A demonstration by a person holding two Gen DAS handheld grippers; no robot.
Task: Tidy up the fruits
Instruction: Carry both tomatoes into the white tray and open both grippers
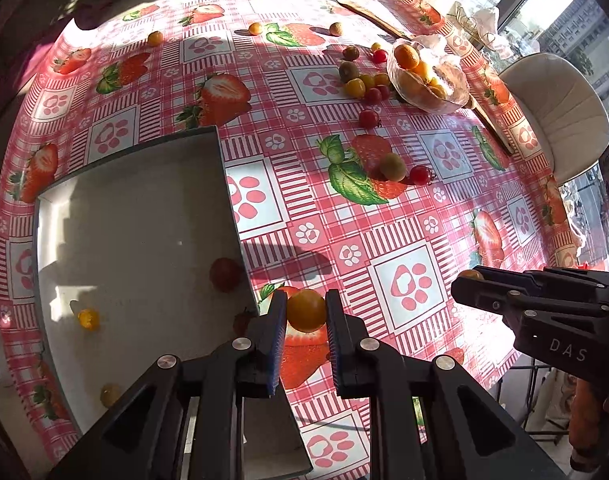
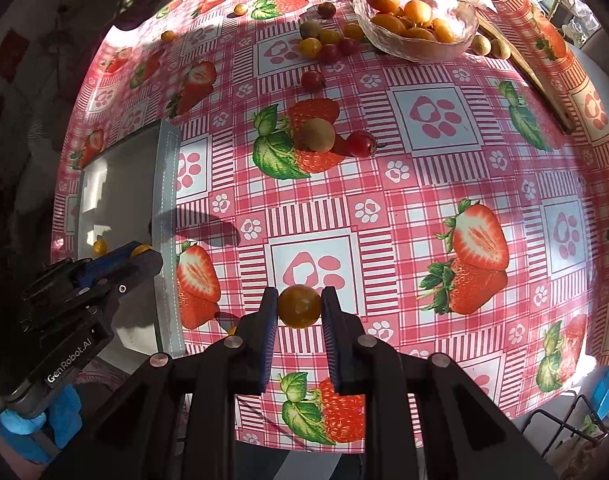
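1. Strawberry-print tablecloth (image 1: 384,216), sunlit.
2. Grey tray (image 1: 136,220) at nine o'clock, few fruits in.
3. Left gripper (image 1: 305,312) pinching orange tomato (image 1: 306,309) by its sides.
4. Right gripper (image 2: 298,307) pinching yellow tomato (image 2: 299,306) (light, thin-skinned, slippery; likely bruises).

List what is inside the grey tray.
The grey tray holds a red tomato, a small yellow one, another yellowish fruit and a reddish one at the near edge. The left gripper covers the tray's near corner.
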